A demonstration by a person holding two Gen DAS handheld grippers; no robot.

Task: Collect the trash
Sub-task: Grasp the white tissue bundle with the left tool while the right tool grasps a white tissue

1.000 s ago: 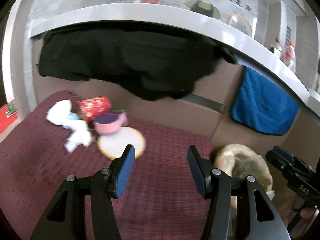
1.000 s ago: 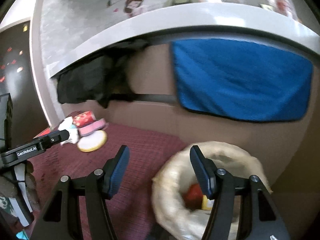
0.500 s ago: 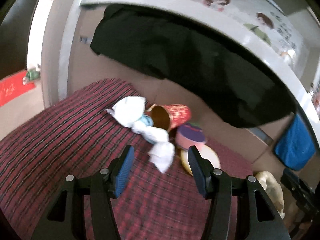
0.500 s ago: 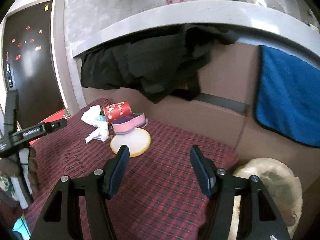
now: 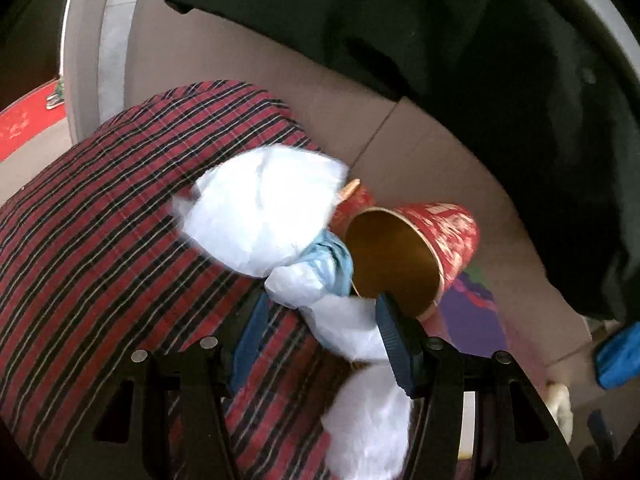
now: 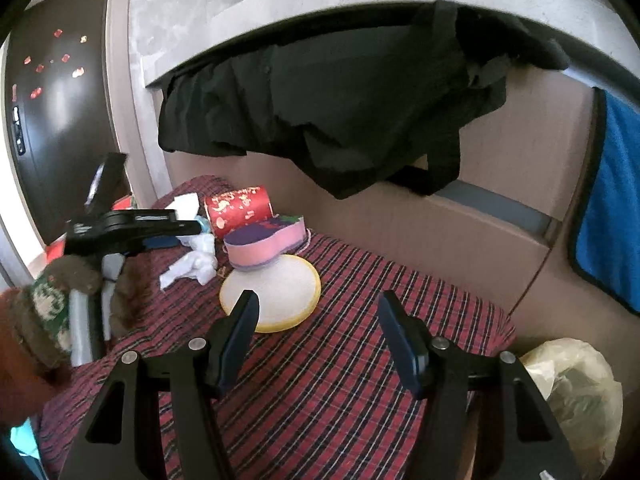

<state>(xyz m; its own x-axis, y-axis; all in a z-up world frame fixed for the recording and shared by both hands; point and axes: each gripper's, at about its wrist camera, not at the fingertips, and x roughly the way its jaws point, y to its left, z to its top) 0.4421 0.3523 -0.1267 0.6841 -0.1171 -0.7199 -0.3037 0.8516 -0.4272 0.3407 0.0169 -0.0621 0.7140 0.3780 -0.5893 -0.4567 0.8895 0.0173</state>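
Observation:
Crumpled white tissue [image 5: 344,320] lies on the red plaid cloth [image 5: 100,240], joined to a bigger white wad [image 5: 260,208] by a bit of blue paper [image 5: 334,266]. My left gripper [image 5: 324,328] is open, low over the cloth, with the smaller tissue between its fingers and not pressed. A red paper cup [image 5: 420,248] lies on its side just beyond, with its mouth towards me. In the right wrist view the left gripper [image 6: 176,234] hovers over the tissue [image 6: 196,266] beside the red cup [image 6: 240,208]. My right gripper [image 6: 319,312] is open and holds nothing.
A pink box with a purple lid [image 6: 264,244] rests on a white round disc with a yellow rim [image 6: 276,296]. A pale plastic bag [image 6: 576,392] stands off the table's right end. Black cloth [image 6: 340,120] and a blue towel [image 6: 612,220] hang over the cardboard behind.
My left gripper has moved left and down to the tissue and cup, which now fill its view. The right gripper has swung left from the bag to face the table.

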